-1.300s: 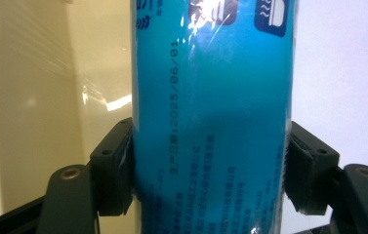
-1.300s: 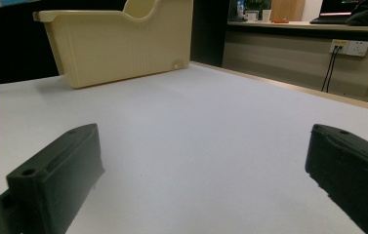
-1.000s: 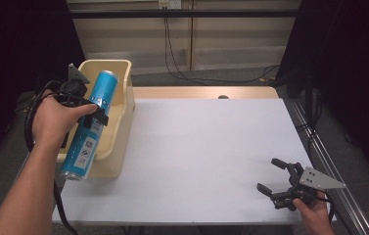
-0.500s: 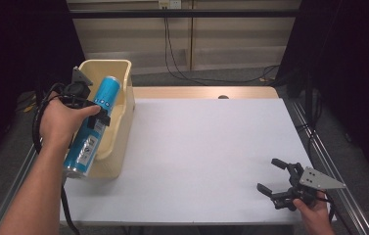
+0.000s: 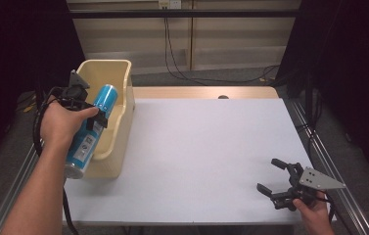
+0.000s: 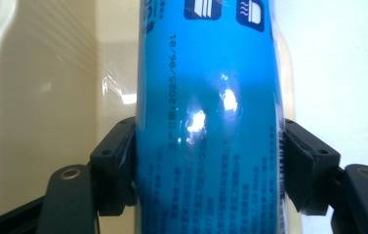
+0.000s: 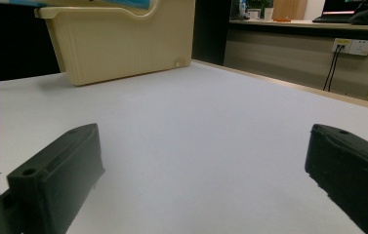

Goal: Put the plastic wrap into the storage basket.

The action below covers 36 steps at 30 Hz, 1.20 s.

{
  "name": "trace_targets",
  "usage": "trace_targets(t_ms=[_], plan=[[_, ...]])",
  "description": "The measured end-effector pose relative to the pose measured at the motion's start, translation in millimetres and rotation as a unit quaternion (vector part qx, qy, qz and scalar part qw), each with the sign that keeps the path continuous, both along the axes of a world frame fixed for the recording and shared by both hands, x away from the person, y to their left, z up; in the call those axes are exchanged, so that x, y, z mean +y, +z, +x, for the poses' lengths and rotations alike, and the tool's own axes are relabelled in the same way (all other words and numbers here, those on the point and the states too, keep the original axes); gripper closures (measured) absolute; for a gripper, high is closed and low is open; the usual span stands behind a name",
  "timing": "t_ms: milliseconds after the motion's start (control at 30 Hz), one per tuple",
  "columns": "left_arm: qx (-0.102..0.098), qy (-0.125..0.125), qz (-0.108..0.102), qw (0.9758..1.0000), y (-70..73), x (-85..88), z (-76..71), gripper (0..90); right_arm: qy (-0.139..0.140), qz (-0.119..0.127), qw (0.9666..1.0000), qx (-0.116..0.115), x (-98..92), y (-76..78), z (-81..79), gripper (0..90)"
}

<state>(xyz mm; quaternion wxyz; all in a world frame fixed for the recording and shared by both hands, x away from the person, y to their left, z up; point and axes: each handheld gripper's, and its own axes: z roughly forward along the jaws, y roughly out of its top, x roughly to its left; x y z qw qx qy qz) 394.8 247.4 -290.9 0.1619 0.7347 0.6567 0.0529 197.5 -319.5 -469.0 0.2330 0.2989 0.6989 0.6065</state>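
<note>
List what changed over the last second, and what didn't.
The left claw, shut on the blue can, carried it a little up and toward the far end of the cream bin, so the can's lower end now hangs nearer the bin's near end than before. Nothing was gripped or let go. The right claw stayed open at the white table's near right corner; the bin kept its place.

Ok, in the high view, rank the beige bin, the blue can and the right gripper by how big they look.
1. beige bin
2. blue can, clearly smaller
3. right gripper, smallest, though its nearness to the camera makes that less sure
</note>
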Motion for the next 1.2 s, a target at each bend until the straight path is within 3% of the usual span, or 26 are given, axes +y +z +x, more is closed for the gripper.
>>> trace_targets(t_ms=[100,333,400,433,500,600,667,1100,1200], plan=[[0.013,0.004,0.002,0.9999,-2.6,0.5,1.3,31.8,0.0,0.0,1.0,0.0,-0.3,0.1,0.0,0.1],[0.006,0.005,0.006,0.9999,1.2,0.7,0.3,31.4,0.0,-0.001,1.0,-0.001,0.3,-0.3,0.3,0.1],[-0.023,0.013,-0.012,0.9996,14.3,2.3,-1.7,33.1,0.0,0.0,1.0,0.0,0.5,-0.2,-0.1,0.1],[-0.041,0.013,-0.021,0.9989,23.6,2.0,-3.5,40.8,0.0,0.0,1.0,-0.001,0.4,-0.2,0.1,0.0],[-0.043,-0.002,-0.038,0.9984,37.7,-0.9,-6.4,38.1,0.0,-0.001,1.0,-0.001,0.4,-0.3,0.4,0.1],[-0.048,-0.015,-0.035,0.9981,45.7,-8.0,-10.4,34.1,0.003,-0.002,1.0,-0.001,1.6,0.2,0.3,0.1],[-0.051,-0.019,-0.053,0.9971,45.6,-13.7,-12.3,32.1,0.003,-0.002,1.0,-0.002,2.4,0.7,-0.4,0.1],[-0.046,-0.062,-0.063,0.995,47.7,-48.0,-11.6,29.1,0.003,-0.003,1.0,-0.002,2.0,0.8,0.6,0.1],[-0.033,-0.08,-0.065,0.9942,43.1,-61.8,-12.7,28.4,0.004,-0.003,1.0,-0.002,1.9,0.9,0.4,0.0]])
